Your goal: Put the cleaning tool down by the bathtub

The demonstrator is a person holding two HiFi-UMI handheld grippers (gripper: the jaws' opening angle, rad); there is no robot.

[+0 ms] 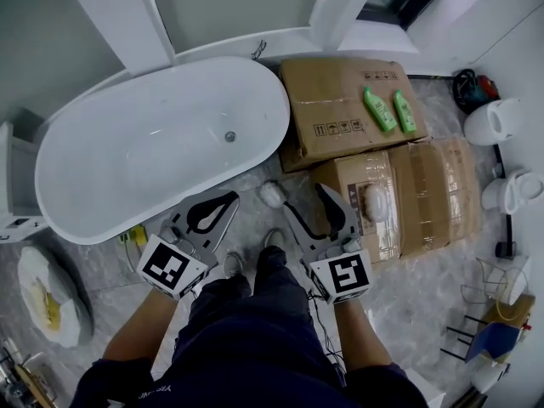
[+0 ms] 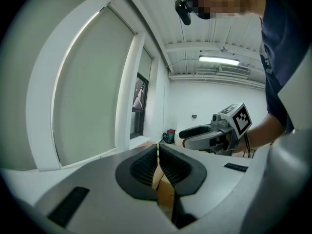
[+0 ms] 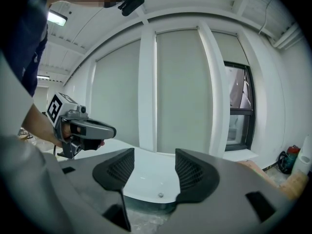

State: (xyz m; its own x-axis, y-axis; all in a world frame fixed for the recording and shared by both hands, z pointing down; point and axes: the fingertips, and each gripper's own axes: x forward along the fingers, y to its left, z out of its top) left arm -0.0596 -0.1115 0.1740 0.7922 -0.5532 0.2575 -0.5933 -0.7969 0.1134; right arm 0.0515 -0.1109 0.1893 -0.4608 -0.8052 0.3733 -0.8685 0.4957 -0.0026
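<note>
2 green bottles (image 1: 380, 109) on a box (image 1: 327, 92) beside the bathtub (image 1: 127, 164); labels seemingly illegible.

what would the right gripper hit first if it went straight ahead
Likely the bathtub: its white basin and drain show between the open jaws of the right gripper, with nothing nearer in line, though depth is unclear.

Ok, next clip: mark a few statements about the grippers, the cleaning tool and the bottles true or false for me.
1. The left gripper has its jaws together on nothing. True.
2. The right gripper clamps the white round-headed cleaning tool. False: its jaws are apart and empty; the tool lies on the grey floor.
3. The tool lies beside the white oval bathtub. True.
4. The two green plastic bottles lie in the bathtub. False: they lie on a brown cardboard box.
</note>
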